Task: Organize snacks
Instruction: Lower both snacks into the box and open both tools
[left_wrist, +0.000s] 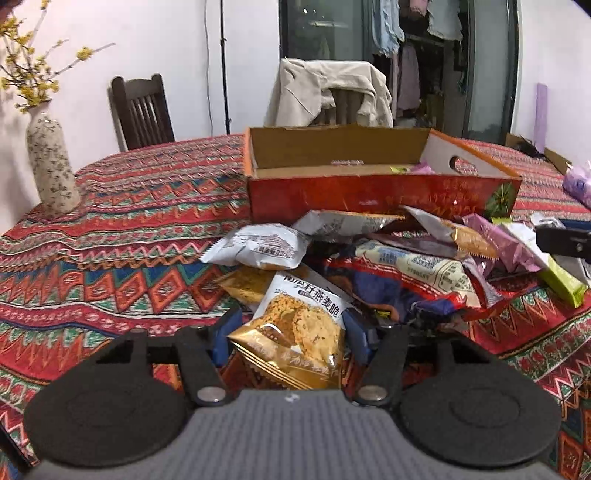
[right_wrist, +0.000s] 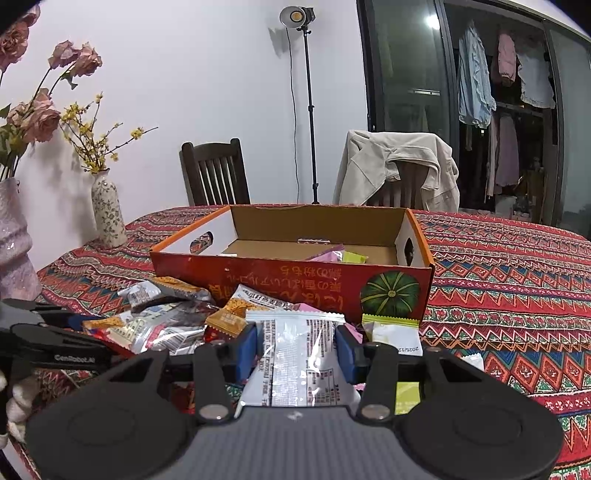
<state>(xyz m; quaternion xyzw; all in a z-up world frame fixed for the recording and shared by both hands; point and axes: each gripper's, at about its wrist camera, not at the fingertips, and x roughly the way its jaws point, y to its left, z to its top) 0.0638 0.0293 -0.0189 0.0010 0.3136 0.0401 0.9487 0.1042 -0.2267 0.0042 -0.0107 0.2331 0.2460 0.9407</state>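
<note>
Gold-and-white oat-crisp packet (left_wrist: 295, 328) sat pinched between left gripper (left_wrist: 291, 332) pads; silver foil packet (right_wrist: 299, 354) clamped in right gripper (right_wrist: 299, 350). Only right-wrist view showed pink and green packets inside red cardboard box (right_wrist: 258, 275).

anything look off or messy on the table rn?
Yes. The snack packets lie in a loose overlapping heap on the tablecloth in front of the orange cardboard box, not in it. The box holds only a few packets at one end. A beige jacket hangs crumpled over a chair.
</note>
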